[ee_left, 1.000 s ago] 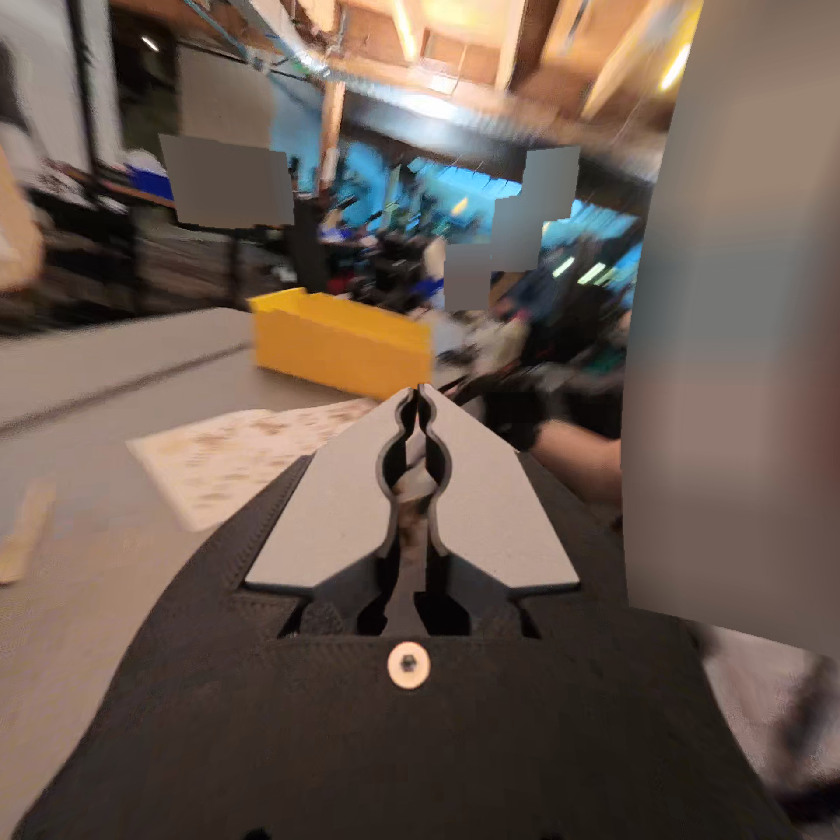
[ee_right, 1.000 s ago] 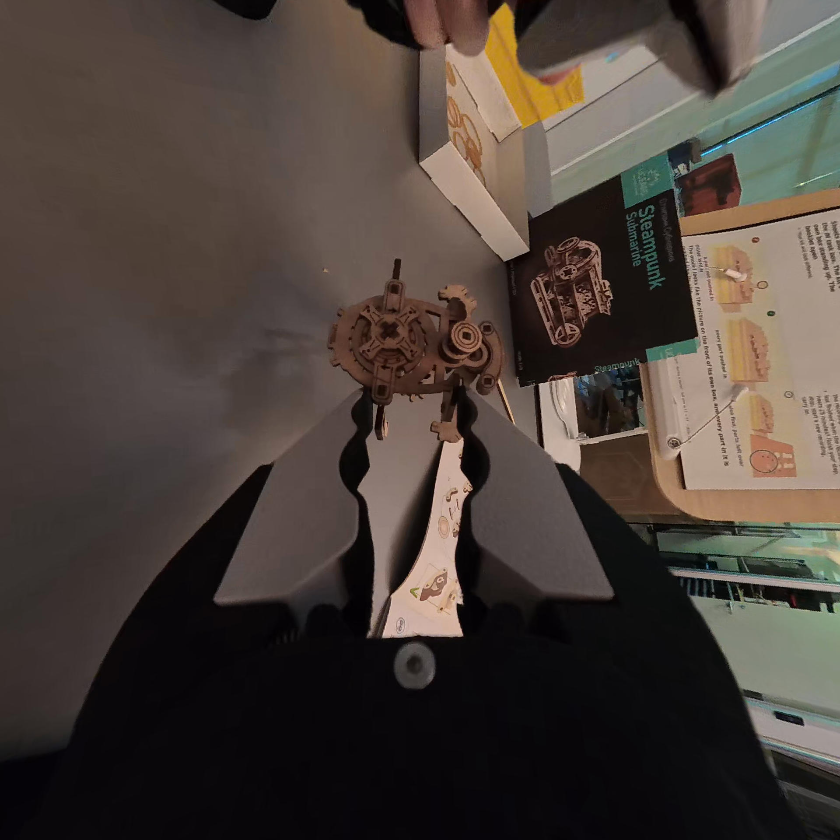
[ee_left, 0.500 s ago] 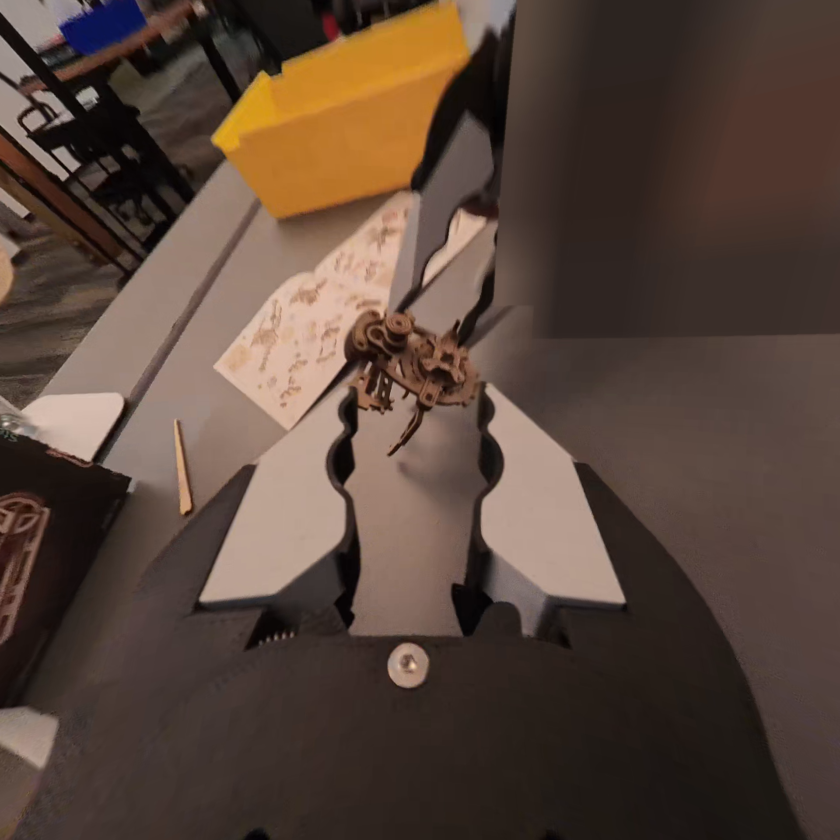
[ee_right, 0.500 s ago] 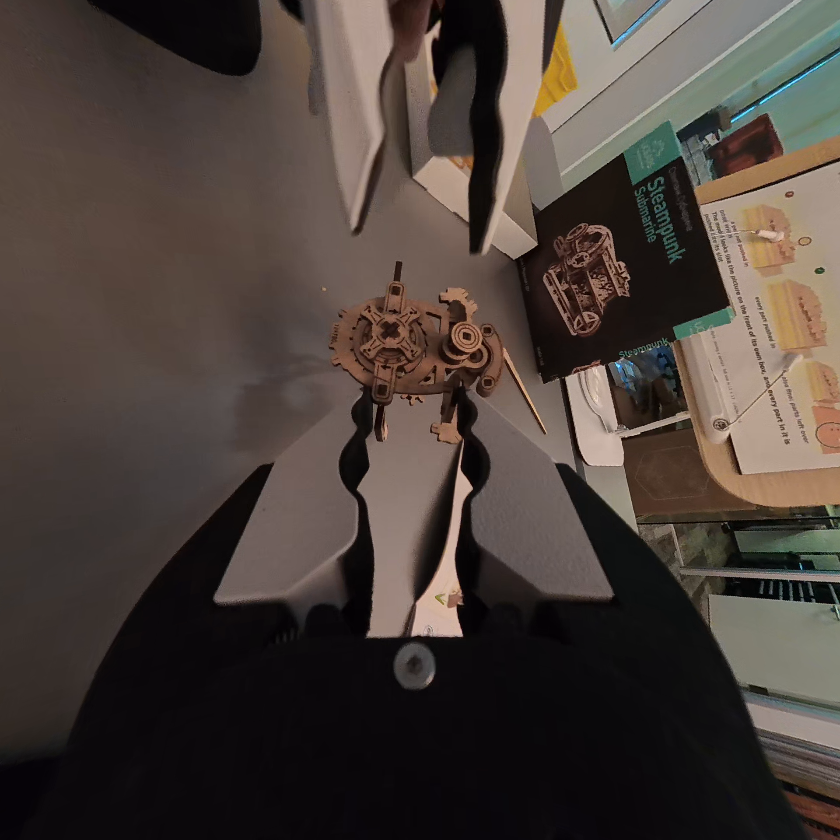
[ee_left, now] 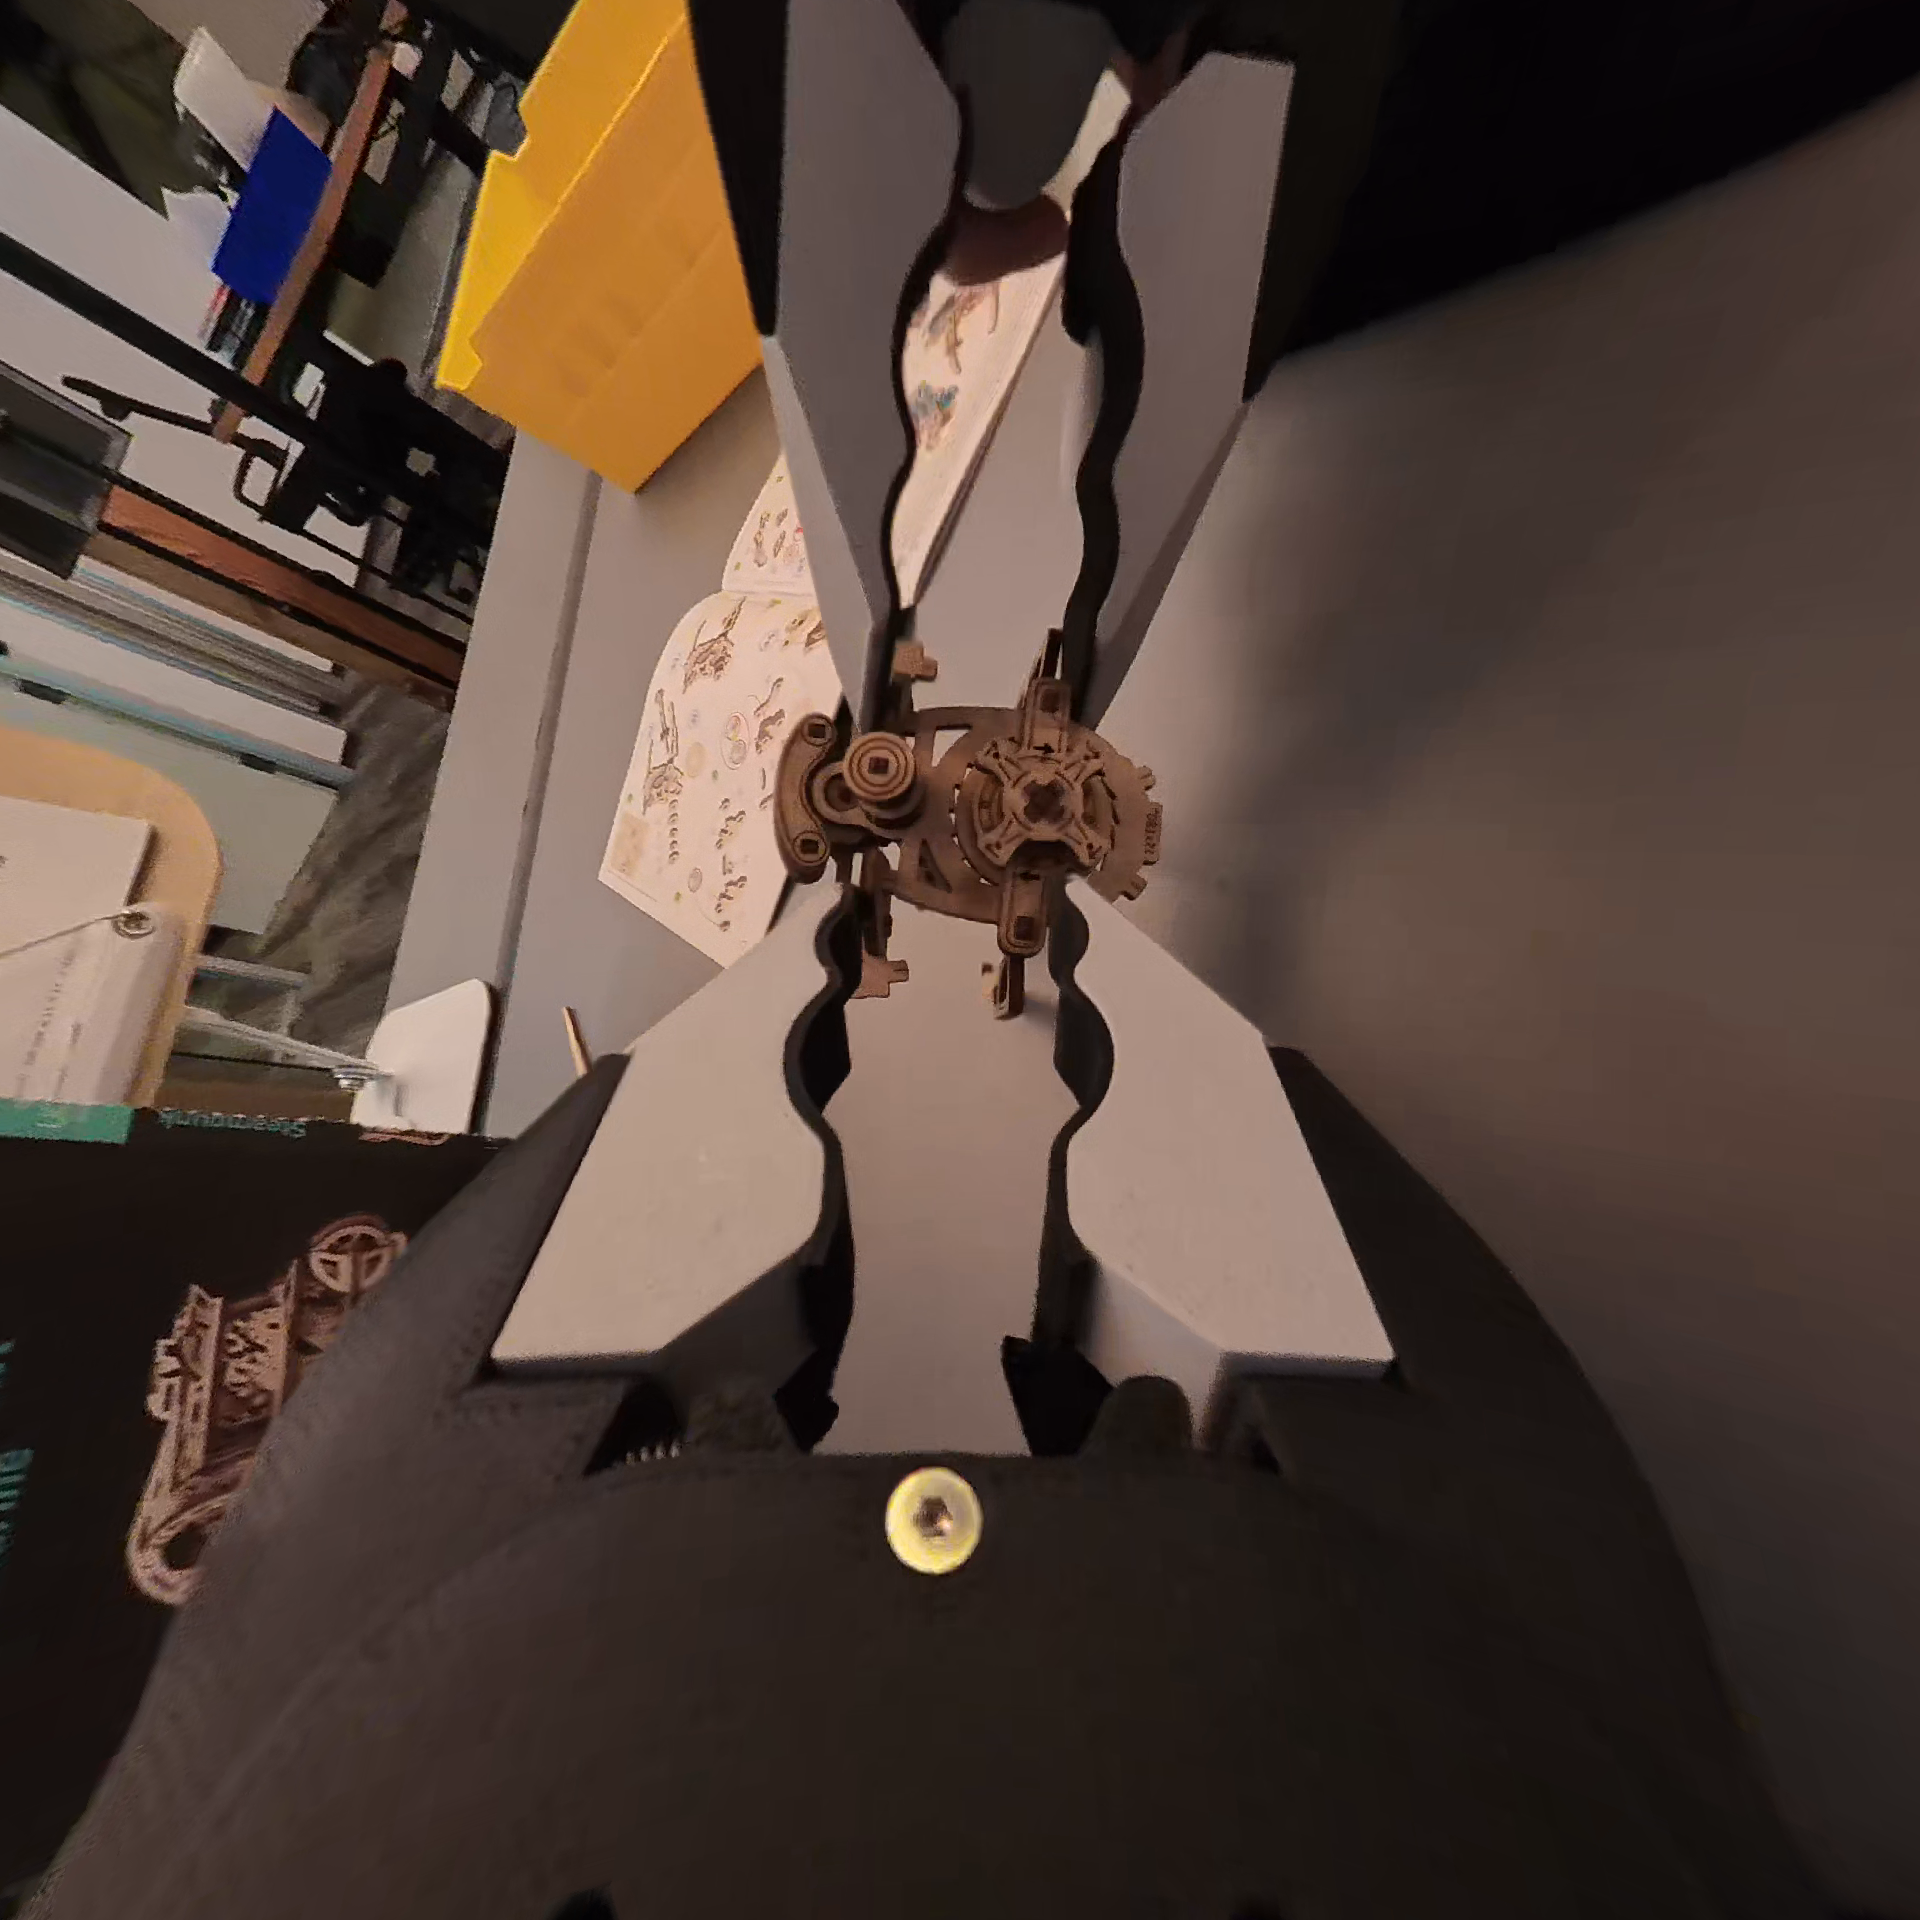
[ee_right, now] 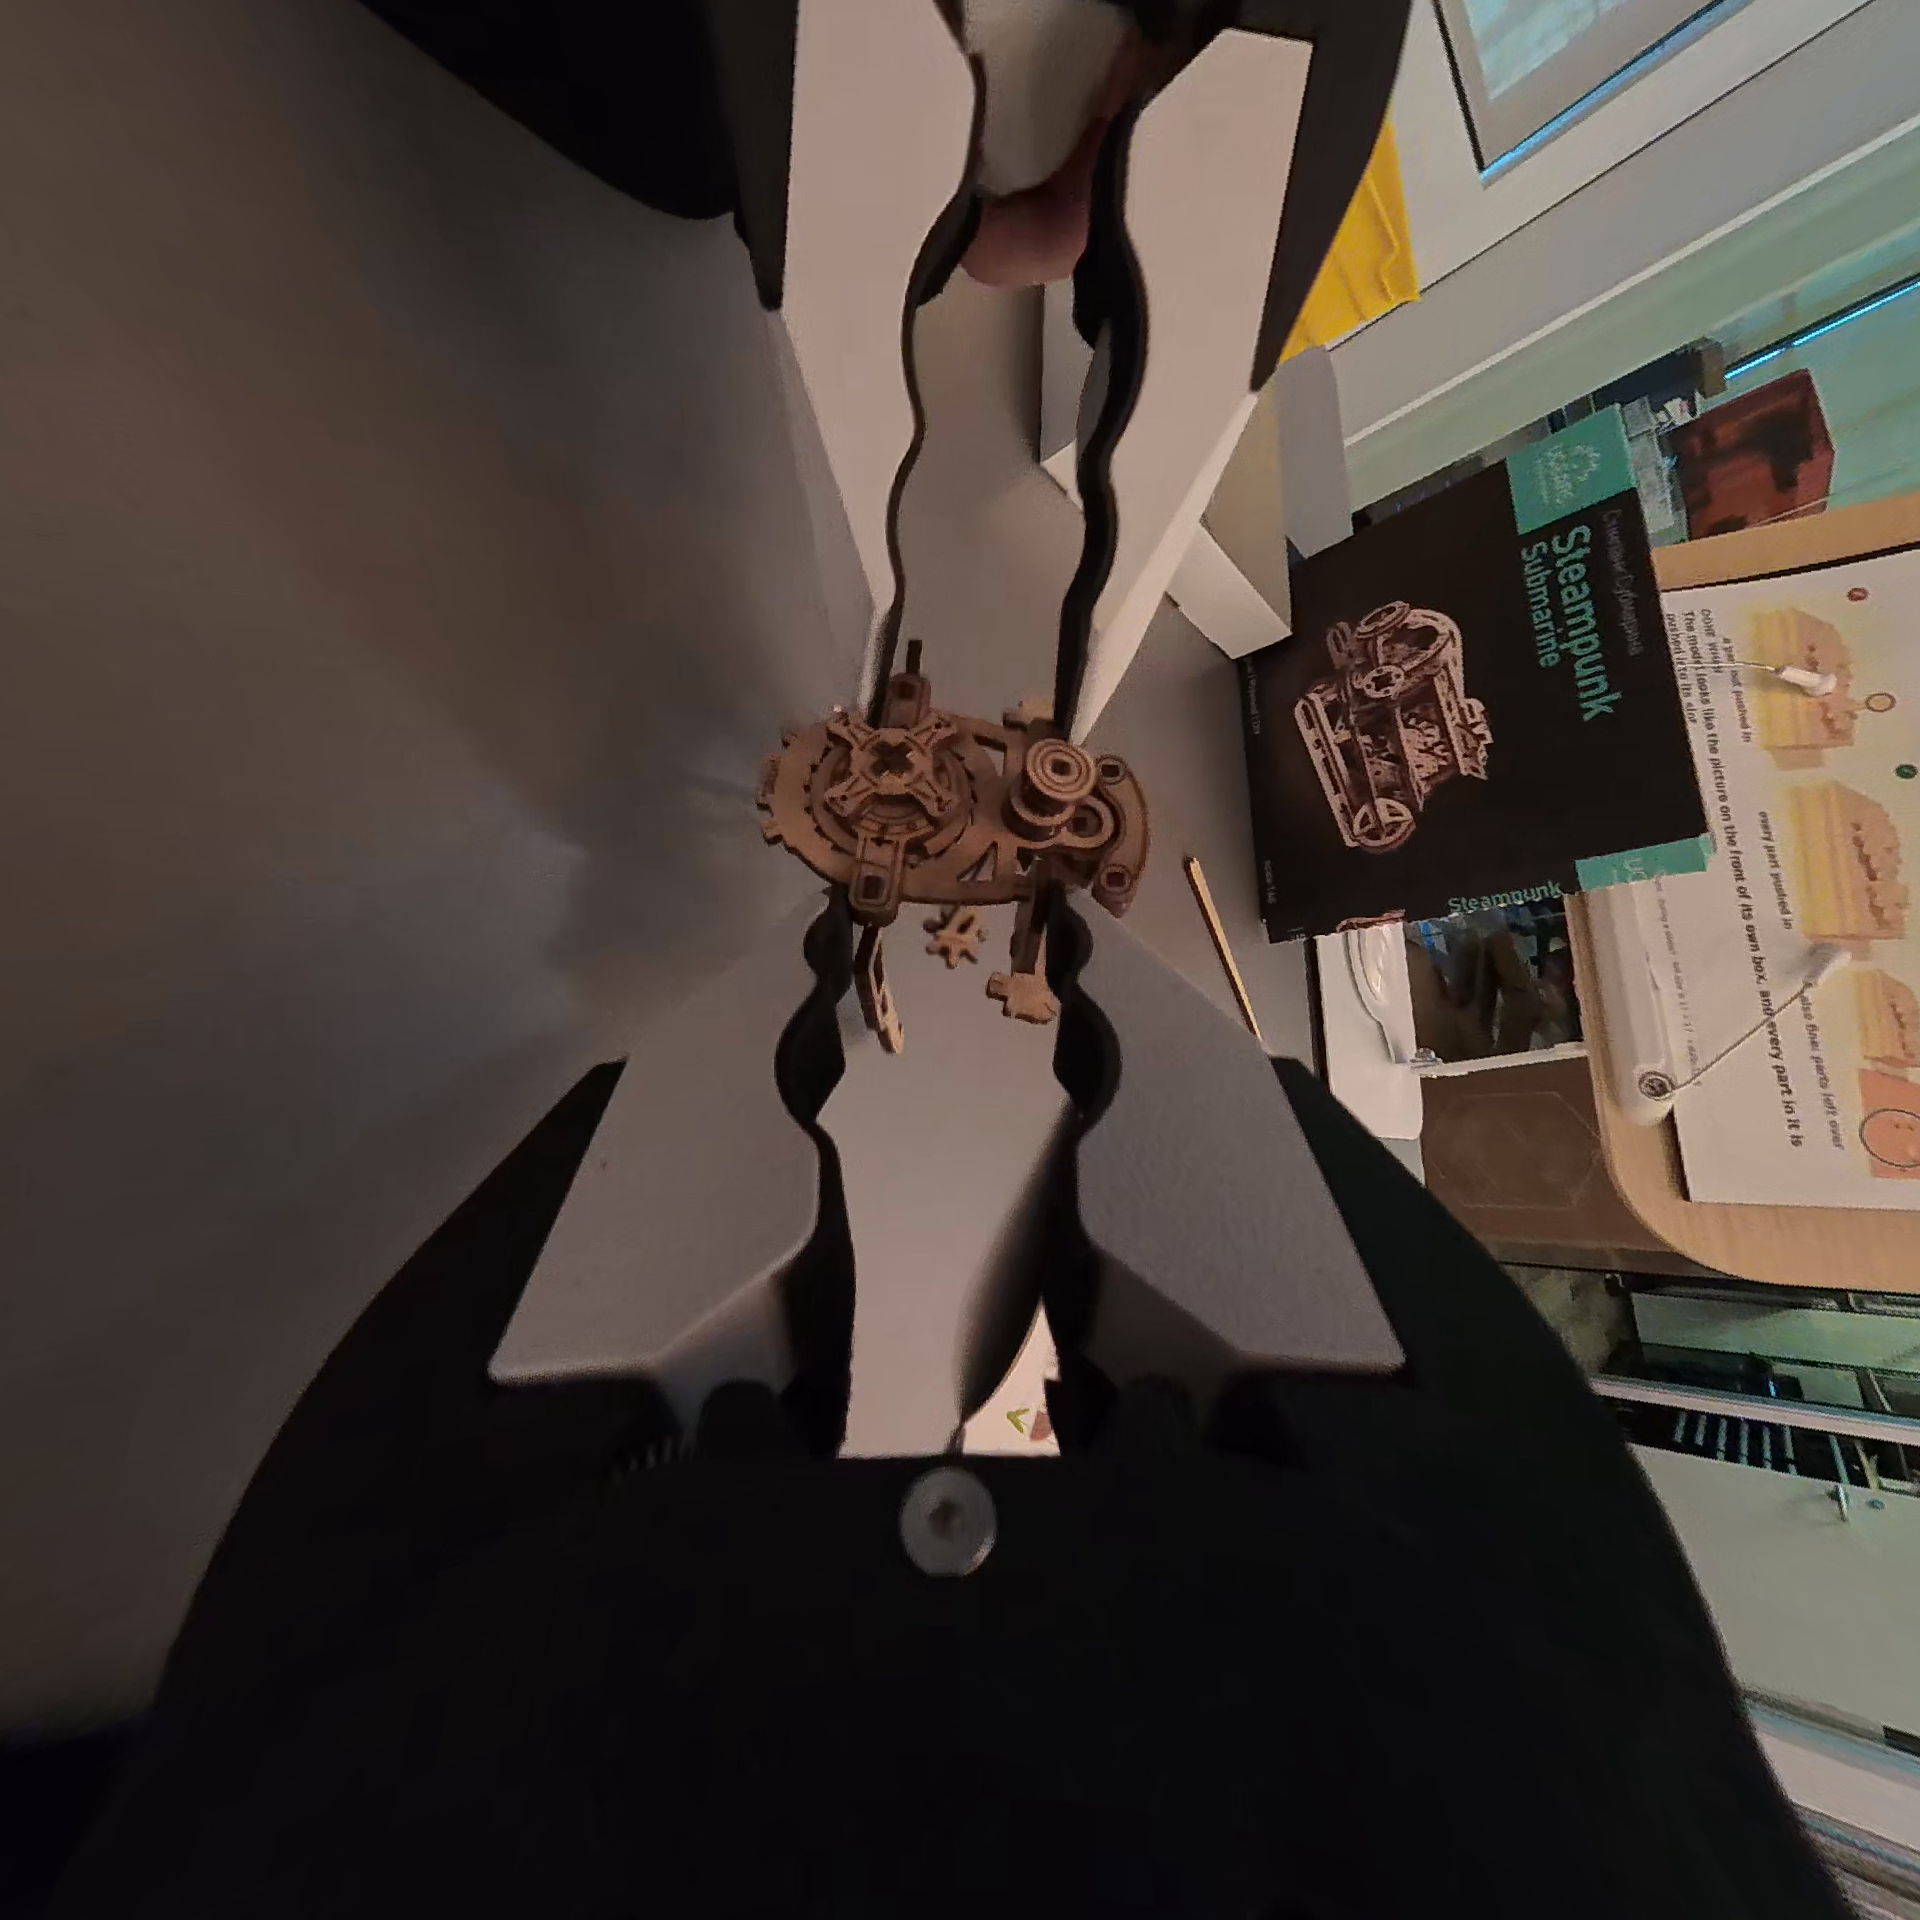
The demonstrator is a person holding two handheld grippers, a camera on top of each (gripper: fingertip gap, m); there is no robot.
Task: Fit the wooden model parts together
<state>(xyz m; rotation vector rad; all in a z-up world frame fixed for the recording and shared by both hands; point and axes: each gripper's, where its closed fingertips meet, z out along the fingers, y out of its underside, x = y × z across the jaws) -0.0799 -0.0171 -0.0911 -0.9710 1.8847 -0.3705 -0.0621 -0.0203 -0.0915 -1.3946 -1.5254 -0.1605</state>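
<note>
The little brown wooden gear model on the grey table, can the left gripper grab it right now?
Probably yes. The left gripper is open, its fingertips right at the brown wooden gear model, with nothing between. The right gripper faces it from the far side, also open, so it may crowd the grip.

Your two grippers meet head-on over the wooden gear assembly (ee_left: 961,821), so neither has room fwd: the left gripper (ee_left: 956,935) faces the right gripper (ee_left: 982,644) just across the model, tips at its edges, jaws of both spread apart. In the right wrist view, bare grey tabletop (ee_right: 364,623) runs wide on one side of the model – free passage there. On the other side it's crowded: a thin wooden stick (ee_right: 1221,951) lies near the model, then a black box (ee_right: 1455,707), and a white box (ee_right: 1174,540) behind it. In the left wrist view the instruction sheet (ee_left: 717,790) lies flat beside the model, w/ a yellow bin (ee_left: 603,270) beyond blocking that end.
</note>
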